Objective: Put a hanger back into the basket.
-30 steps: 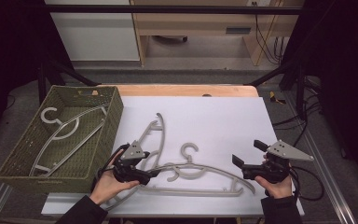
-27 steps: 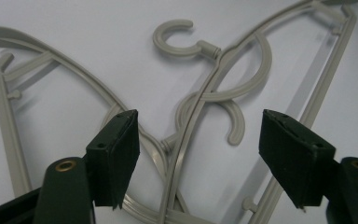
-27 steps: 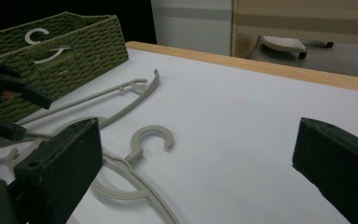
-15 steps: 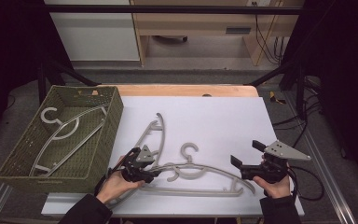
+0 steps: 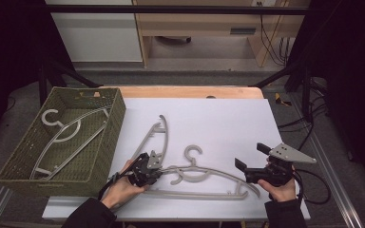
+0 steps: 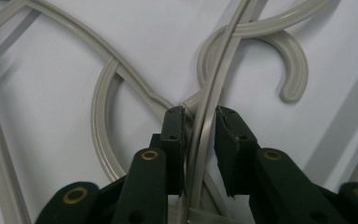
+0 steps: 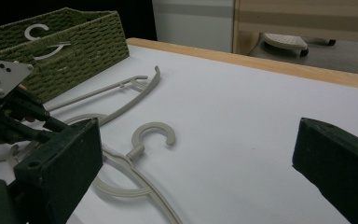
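White-topped table [image 5: 218, 118] with a wooden far edge, seen from above. Green woven basket [image 5: 24, 161] sits at its left edge, slightly tilted. Inside the basket: one grey hanger [image 5: 69, 133], hook toward the far-left corner, body running diagonally to the near side. Nothing else visible in it.

On the table, two more grey hangers, so three in total. Near hanger [image 5: 204, 183] lies flat between the two grippers, hook pointing away from the person. Far hanger [image 5: 158, 135] lies angled just right of the basket, its near end crossing over the near hanger's left part by the left gripper.

Left gripper [image 5: 152, 166] is low at the crossing, beside the basket's near-right corner. In the left gripper view the jaws straddle a thin hanger rod [image 6: 205, 135], narrow gaps on both sides, not clamped yet; partly spread. Which hanger that rod belongs to is hard to tell from that close view.

Right gripper [image 5: 251, 161] is held near the near hanger's right end, jaws wide apart, nothing between them. Right gripper view looks across the table at the near hanger's hook [image 7: 151, 135] and the basket [image 7: 60, 51].

Versus half a second ago: left gripper has moved up and right, further onto the crossing rods. Right gripper roughly the same spot, same wide spread. Basket and all three hangers unmoved.

Count: one basket, three hangers, two grippers.
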`<state>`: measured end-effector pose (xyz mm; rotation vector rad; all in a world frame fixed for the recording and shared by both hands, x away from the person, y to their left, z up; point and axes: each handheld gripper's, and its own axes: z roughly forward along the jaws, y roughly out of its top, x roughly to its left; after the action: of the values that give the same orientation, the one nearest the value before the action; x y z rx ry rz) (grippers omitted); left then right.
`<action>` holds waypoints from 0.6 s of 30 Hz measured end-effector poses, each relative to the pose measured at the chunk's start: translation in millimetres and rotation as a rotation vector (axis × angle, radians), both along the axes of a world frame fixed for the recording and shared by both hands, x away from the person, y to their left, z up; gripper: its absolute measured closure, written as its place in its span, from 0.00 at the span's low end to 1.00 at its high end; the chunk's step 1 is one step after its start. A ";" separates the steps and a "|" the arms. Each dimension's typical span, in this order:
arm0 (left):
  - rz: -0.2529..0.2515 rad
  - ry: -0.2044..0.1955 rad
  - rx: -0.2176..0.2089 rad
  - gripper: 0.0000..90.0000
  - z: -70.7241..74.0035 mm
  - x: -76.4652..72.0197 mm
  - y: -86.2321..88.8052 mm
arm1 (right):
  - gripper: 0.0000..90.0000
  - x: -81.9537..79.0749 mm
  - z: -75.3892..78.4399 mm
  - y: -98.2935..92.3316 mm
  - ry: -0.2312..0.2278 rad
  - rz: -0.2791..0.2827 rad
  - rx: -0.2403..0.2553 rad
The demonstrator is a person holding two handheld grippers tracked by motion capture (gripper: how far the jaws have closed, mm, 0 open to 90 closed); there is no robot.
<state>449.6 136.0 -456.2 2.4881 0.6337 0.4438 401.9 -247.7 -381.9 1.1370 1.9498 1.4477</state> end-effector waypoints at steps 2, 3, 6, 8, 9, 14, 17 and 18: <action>0.003 -0.003 0.010 0.83 0.3 -1.0 -0.6 | 0.02 0.0 0.0 0.0 -0.001 0.000 0.000; 0.003 -0.004 0.021 0.83 0.9 -1.7 -0.6 | 0.02 0.0 0.0 -0.1 -0.001 0.000 0.000; 0.010 -0.003 0.041 0.85 2.2 -3.7 -0.8 | 0.02 -0.2 0.2 -0.4 0.000 0.002 0.003; 0.019 0.001 0.055 0.86 3.4 -5.4 -1.0 | 0.02 -0.2 0.3 -0.6 -0.003 0.000 0.004; 0.019 0.001 0.055 0.87 3.4 -5.4 -1.0 | 0.02 -0.3 0.5 -0.9 -0.004 -0.002 0.003; 0.044 0.010 0.067 0.91 7.1 -11.5 -1.5 | 0.02 -1.2 1.4 -2.0 -0.005 0.002 0.003; 0.062 0.026 0.059 0.91 8.2 -14.9 -1.4 | 0.02 -1.3 1.5 -2.2 -0.006 -0.001 0.005; 0.066 0.030 0.060 0.91 7.9 -15.0 -0.9 | 0.02 -1.3 1.5 -2.3 -0.006 -0.001 0.005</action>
<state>434.6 135.0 -448.3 2.5405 0.7267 0.4576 400.6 -249.9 -380.4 1.1337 1.9427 1.4545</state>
